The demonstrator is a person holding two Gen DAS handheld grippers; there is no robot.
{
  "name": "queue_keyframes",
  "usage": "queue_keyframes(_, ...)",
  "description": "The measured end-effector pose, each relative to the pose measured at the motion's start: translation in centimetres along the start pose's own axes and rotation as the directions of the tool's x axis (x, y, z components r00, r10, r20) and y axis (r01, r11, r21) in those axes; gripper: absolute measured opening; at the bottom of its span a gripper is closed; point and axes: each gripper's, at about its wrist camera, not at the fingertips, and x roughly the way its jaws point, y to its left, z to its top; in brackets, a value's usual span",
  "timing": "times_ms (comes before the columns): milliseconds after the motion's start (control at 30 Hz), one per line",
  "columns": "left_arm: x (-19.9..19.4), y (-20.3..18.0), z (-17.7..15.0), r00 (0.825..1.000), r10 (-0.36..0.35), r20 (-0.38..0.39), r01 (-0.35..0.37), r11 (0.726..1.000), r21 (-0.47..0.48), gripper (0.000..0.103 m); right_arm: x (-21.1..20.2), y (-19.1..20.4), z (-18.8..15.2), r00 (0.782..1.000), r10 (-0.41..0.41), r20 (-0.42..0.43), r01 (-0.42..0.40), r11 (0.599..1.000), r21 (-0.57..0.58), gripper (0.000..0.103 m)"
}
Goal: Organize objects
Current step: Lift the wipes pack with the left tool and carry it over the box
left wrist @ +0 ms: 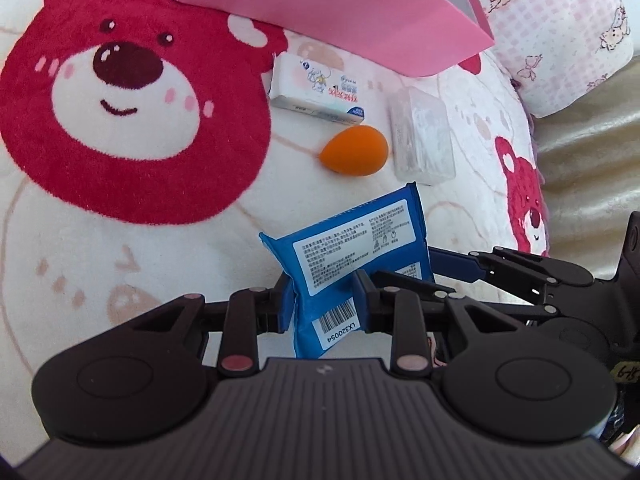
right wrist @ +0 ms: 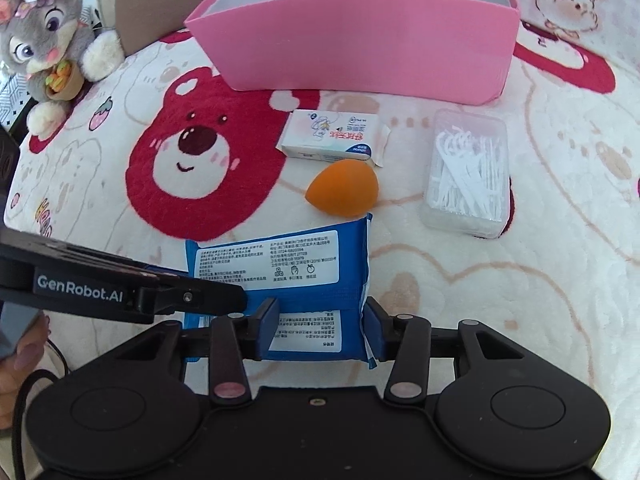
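At far left, a plush rabbit sits on the bear-print blanket. The left gripper has its fingers pinched narrow on the blue wipes pack, which is tilted just above the blanket. The right gripper straddles the pack's near end; its fingers look to bracket it, though whether they press is hard to tell. The step in hand seems to be carrying the pack to the pink box ahead. Next it must clear the orange sponge, the tissue packet and, at right, the floss pick case.
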Motion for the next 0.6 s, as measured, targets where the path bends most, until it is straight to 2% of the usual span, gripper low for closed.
queue_keyframes(100, -1.1, -0.5, 0.2, 1.0, -0.009, 0.024, 0.008, 1.0, 0.023, 0.028, -0.9, 0.1, 0.1, 1.0, 0.009, 0.028, -0.008, 1.0, -0.002, 0.054)
queue_keyframes(400, -4.4, -3.2, 0.2, 0.997, 0.02, 0.075, -0.032, 0.986, 0.162, 0.028, -3.4, 0.9, 0.4, 0.996, 0.037, 0.084, -0.039, 0.999, 0.021, 0.057)
queue_keyframes(600, -6.6, -3.6, -0.3, 0.995, -0.002, 0.095, -0.015, 0.984, 0.177, 0.028, -5.2, 2.0, 0.3, 0.994, 0.045, 0.095, -0.049, 0.998, 0.036, 0.059)
